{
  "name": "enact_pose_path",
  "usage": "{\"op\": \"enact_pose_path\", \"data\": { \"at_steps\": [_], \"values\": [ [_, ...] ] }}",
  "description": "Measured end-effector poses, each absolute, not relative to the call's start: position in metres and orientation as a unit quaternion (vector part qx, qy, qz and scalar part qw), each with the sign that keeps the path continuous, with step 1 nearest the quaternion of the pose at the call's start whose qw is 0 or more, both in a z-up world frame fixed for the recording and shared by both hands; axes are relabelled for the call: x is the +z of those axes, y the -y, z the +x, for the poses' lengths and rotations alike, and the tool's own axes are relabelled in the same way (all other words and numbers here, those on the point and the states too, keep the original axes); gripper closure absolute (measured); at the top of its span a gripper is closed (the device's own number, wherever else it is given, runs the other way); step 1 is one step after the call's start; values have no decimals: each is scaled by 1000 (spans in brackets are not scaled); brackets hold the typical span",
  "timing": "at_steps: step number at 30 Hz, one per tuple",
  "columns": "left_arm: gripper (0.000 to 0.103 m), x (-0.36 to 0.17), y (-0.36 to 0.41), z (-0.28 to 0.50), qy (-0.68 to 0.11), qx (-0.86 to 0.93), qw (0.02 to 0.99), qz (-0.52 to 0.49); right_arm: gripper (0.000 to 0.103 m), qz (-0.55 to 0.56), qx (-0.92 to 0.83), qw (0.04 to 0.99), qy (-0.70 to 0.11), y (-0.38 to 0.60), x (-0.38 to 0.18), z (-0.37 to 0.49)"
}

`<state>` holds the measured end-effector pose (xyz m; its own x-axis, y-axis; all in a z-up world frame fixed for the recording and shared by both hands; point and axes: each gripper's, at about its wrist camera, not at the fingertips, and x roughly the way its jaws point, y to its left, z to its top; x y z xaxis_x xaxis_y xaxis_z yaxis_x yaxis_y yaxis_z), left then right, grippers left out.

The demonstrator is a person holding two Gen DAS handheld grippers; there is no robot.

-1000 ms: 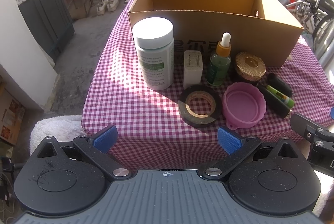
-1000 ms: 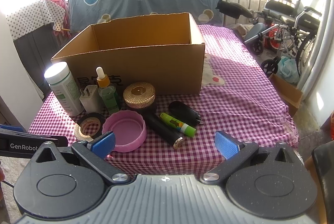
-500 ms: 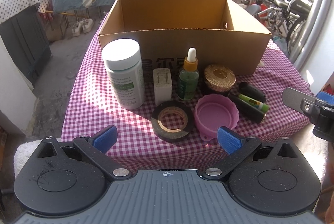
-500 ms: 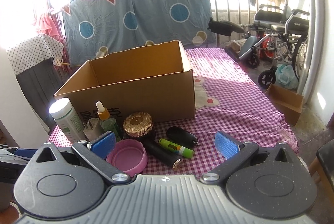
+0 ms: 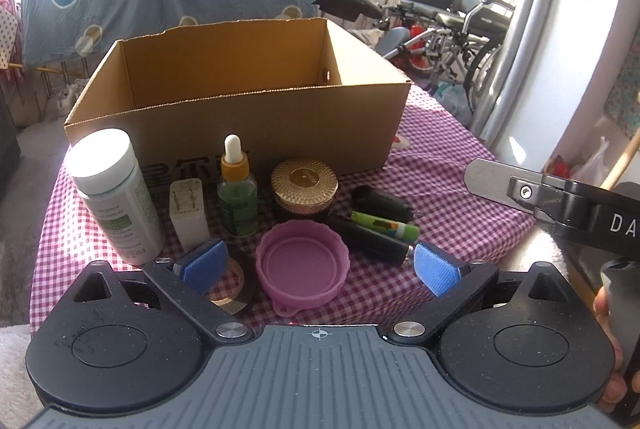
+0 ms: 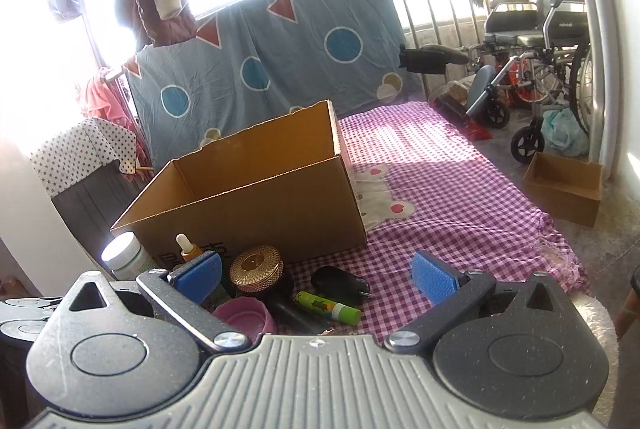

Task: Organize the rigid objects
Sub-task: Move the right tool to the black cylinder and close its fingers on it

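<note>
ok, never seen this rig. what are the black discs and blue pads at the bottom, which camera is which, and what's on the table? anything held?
No robot here: a person holds a two-finger gripper in each hand, each with a fisheye camera looking along its fingers. The black discs and blue pads are the gripper itself. One picture is from the left gripper, one from the right gripper. Both are open and hold nothing.

On the pink checked tablecloth stands an open brown cardboard box, apparently empty. In front of it: a white-capped bottle, white plug adapter, green dropper bottle, gold-lidded jar, black tape roll, pink plastic lid, green glue stick and two black cylinders.
</note>
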<state>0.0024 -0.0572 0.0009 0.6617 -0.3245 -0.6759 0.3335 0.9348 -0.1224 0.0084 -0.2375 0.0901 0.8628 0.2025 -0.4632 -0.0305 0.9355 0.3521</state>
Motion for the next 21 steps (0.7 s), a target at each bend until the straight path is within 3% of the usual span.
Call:
{"op": "enact_pose_path", "data": {
  "at_steps": [15,21],
  "values": [
    [9,-4,87,8,-377,-248,892,19,24,208,106,931,-280,258,76,20],
    [24,-7,95,10,-384,-269,883,22,31,216,118,928,-280,273,76,24]
  ]
}}
